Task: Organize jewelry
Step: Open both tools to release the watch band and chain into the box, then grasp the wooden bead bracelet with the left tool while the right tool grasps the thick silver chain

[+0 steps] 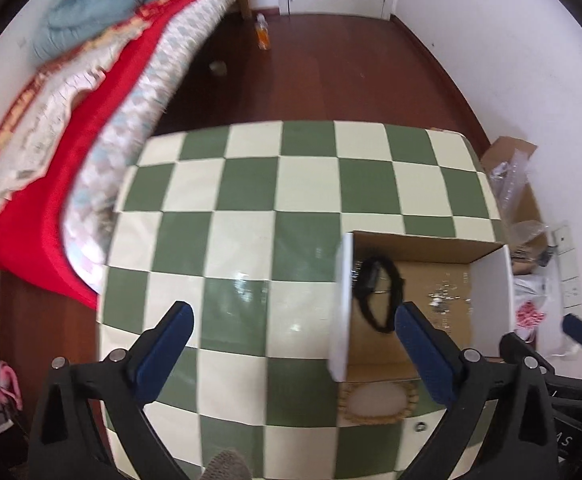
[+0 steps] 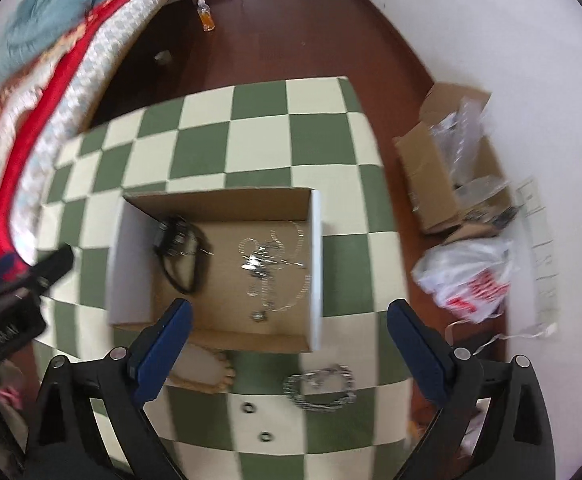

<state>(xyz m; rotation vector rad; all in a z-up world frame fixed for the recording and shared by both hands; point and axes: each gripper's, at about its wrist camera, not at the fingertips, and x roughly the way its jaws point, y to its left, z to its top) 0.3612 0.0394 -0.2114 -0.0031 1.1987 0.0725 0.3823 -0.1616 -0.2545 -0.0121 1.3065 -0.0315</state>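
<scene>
An open cardboard box [image 2: 131, 264] stands on the green-and-cream checked table [image 2: 259, 136]. Inside it lie a black band [image 2: 183, 256] and a tangle of silver chains [image 2: 271, 264]. On the cloth in front of the box are a silver chain bracelet [image 2: 319, 386], two small rings [image 2: 249, 407] and a wooden bead bracelet [image 2: 211, 372]. My right gripper [image 2: 291, 340] hangs open above the box's near edge, holding nothing. My left gripper [image 1: 295, 344] is open too, left of the box [image 1: 423, 246], with the black band [image 1: 375, 296] and bead bracelet [image 1: 375, 402] in sight.
A bed with a red blanket [image 1: 71, 168] runs along the table's left side. On the floor to the right are a cardboard box of plastic wrapping [image 2: 443, 168] and a white plastic bag [image 2: 471, 276]. An orange bottle [image 2: 206, 16] stands on the far floor.
</scene>
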